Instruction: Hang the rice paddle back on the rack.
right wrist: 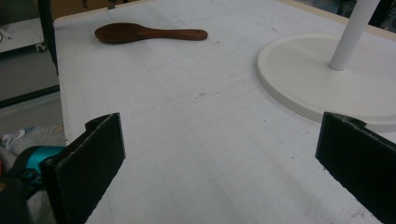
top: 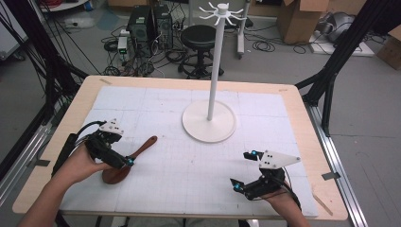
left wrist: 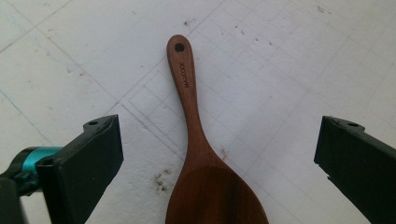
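We are looking at a wooden table (top: 302,123) w/ a white gridded mat (top: 189,170) covering most of its top. A dark wooden spoon (top: 130,163) is lying flat on the mat at the person's left, bowl toward the near edge, handle angling away toward the mat's centre. In the left gripper view we are seeing a hole near the handle tip and small lettering below it, too fine to read w/ confidence.

The left gripper (top: 126,161) is hovering over the spoon bowl. Its jaws are standing wide apart; in its own view they are straddling the spoon (left wrist: 201,163), one either side, neither touching it. Whether it is above or resting on the mat, we cannot tell.

The right gripper (top: 243,170) is sitting near the front-right part of the mat, jaws likewise wide, nothing between them. A grey three-cornered plate (top: 279,159) is riding on top. In the right gripper view the spoon (right wrist: 144,33) is lying well apart, far across the mat.

A white stand (top: 210,120), w/ round base and upright pole, is standing toward the mat's far centre; hooked arms are radiating from its top (top: 220,12). The base (right wrist: 317,84) is showing near the right jaw in the right gripper view.
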Tool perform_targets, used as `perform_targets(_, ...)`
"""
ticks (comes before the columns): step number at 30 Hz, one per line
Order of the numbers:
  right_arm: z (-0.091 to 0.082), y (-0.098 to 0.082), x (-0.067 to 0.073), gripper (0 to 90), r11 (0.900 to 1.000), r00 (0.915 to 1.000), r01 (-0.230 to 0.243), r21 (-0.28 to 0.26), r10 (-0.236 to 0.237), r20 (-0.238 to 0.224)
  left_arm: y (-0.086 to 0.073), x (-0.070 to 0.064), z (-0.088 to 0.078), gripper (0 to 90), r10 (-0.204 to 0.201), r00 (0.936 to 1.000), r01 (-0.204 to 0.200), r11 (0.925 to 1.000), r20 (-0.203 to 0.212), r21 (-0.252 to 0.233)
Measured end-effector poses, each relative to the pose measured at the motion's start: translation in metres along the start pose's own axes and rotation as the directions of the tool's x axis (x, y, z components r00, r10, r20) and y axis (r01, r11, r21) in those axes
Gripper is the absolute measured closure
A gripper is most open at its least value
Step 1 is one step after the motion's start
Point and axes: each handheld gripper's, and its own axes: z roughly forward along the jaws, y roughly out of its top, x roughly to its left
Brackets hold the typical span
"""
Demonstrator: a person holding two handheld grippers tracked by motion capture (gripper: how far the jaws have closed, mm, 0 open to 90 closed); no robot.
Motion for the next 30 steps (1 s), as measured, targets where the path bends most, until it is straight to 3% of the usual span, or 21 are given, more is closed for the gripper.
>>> perform_targets(13, -0.003, -0.002, 0.0, 0.5, 1.0, 1.0, -0.003, 0.009, 0.003, 0.0, 0.009, 0.003, 0.01, 1.7, -0.054, 0.9983, 0.055, 0.996, -0.023, 0.07)
perform_targets(24, -0.002, -0.002, -0.001, 0.5, 1.0, 1.0, 0.0, 0.011, 0.0, 0.001, 0.011, 0.005, 0.026, 1.7, -0.076, 0.9952, 0.085, 0.9852, -0.062, 0.149)
perform_targets(30, -0.001, -0.002, -0.001, 0.5, 1.0, 1.0, 0.001, 0.018, -0.001, 0.001, 0.011, 0.009, 0.033, 1.6, -0.083, 0.9951, 0.092, 0.9773, -0.053, 0.191)
